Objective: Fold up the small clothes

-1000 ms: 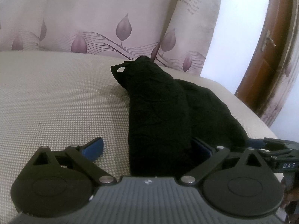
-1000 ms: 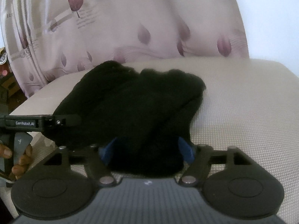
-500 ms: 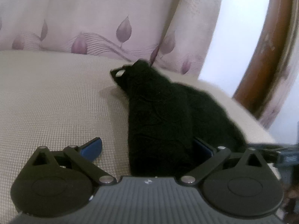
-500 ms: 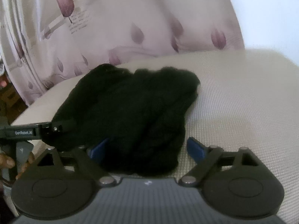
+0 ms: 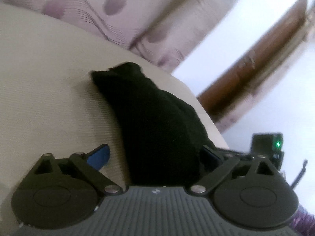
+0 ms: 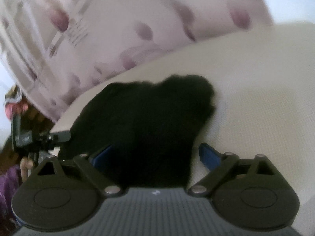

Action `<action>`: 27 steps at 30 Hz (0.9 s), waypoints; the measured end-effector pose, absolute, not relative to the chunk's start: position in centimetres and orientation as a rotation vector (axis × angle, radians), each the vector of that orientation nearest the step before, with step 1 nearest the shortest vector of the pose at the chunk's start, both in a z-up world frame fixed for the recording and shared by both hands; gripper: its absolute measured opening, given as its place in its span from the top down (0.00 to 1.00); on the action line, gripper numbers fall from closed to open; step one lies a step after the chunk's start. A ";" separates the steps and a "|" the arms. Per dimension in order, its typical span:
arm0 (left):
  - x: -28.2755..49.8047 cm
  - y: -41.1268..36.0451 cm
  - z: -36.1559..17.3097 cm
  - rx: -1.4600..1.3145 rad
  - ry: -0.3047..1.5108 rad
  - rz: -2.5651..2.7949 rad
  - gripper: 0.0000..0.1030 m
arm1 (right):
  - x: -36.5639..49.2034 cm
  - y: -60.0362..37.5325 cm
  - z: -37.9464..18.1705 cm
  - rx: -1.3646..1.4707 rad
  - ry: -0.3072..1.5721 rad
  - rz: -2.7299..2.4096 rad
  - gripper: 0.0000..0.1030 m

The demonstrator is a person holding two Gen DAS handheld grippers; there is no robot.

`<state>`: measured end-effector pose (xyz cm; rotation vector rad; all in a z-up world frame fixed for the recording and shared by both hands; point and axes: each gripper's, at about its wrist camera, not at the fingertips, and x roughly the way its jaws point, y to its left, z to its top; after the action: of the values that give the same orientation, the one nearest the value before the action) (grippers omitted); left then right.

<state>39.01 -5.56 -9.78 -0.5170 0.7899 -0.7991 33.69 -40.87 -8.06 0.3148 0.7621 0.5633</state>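
- The black cloth (image 5: pixel 157 122) lies in a long bunched heap on the cream cushion (image 5: pixel 49 98), close to its edge.
- Its long way runs from right under our claws out toward the flowered curtain (image 5: pixel 118 9).
- Our left claw (image 5: pixel 155 157) sits over the near end of the cloth. Its blue tips are apart but closing. The cloth is between them: the right tip is at the cloth's side, and the left tip (image 5: pixel 99 155) has bare cushion next to it. It is not pinching yet.
- Our right claw (image 6: pixel 155 155) is spread wide over the same near end. Its left tip is against the cloth, and its right tip (image 6: pixel 208 155) stands clear on the cushion. It holds nothing.
- We think both claws are about as near as each other. The cloth goes straight ahead from each, so the next grab should be at this near end.
- Both pictures are blurry. The cloth is so dark that we cannot see its folds or what kind of clothing it is.
- The near edge of the cloth is hidden under the claw bodies.
- In the right claw's view, the other claw shows only partly at the left side.
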 end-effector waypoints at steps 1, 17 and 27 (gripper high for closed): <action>39.4 -6.0 -10.0 -0.512 0.796 -0.818 0.28 | 33.9 -40.7 -8.1 0.301 0.758 0.571 0.07; 39.1 -6.4 -10.4 -0.521 0.715 -0.776 0.64 | 35.5 -36.1 -8.2 0.391 0.722 0.573 0.58; 32.8 -0.2 -6.6 -0.515 0.651 -0.701 0.64 | 31.3 -30.8 -4.5 0.458 0.647 0.628 0.60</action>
<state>32.77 -0.20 -6.62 -0.5151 0.6511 -0.7008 31.27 -30.80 -4.48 0.4580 0.6474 0.6283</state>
